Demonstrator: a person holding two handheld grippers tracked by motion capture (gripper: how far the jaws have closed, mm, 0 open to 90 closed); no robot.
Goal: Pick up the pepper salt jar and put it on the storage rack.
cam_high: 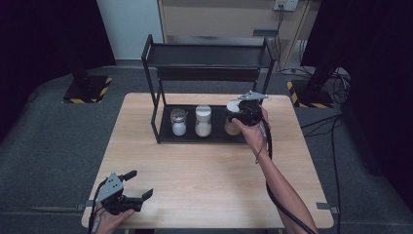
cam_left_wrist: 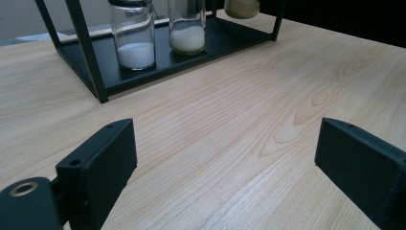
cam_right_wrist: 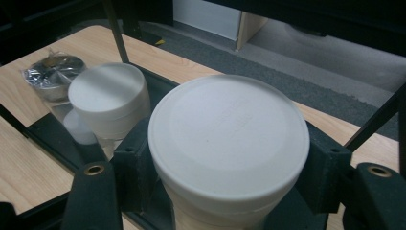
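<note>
High view: the right gripper [cam_high: 242, 113] is closed on a white-lidded jar [cam_high: 233, 127] that stands upright, long axis vertical, at the right end of the lower tray of a black rack [cam_high: 155, 105] on the worktop [cam_high: 204, 175]; the gripper and the hand cover most of the jar, leaving part of its lid and its tan lower body visible. To the gripper's left stand a second white-lidded jar [cam_high: 203, 121] and, beyond it, a metal-capped jar [cam_high: 178, 122], both upright. The left gripper [cam_high: 134, 184] lies near the front left corner of the worktop, jaws spread wide, holding nothing, well apart from the rack. Left gripper view: both jaws are wide apart over bare wood; ahead stands the rack [cam_left_wrist: 91, 62] with two glass jars of white powder, their tops cut off by the frame edge, and a third jar [cam_left_wrist: 242, 7] of which only the tan base shows. Right gripper view: the held jar's [cam_right_wrist: 229, 139] lid faces the camera, lying between the two jaws, which press on its sides just under the lid; its body is hidden below. The second jar [cam_right_wrist: 109, 98] lies just beside the left jaw, slightly blurred, and the metal-capped one [cam_right_wrist: 52, 72] is farther left.
</note>
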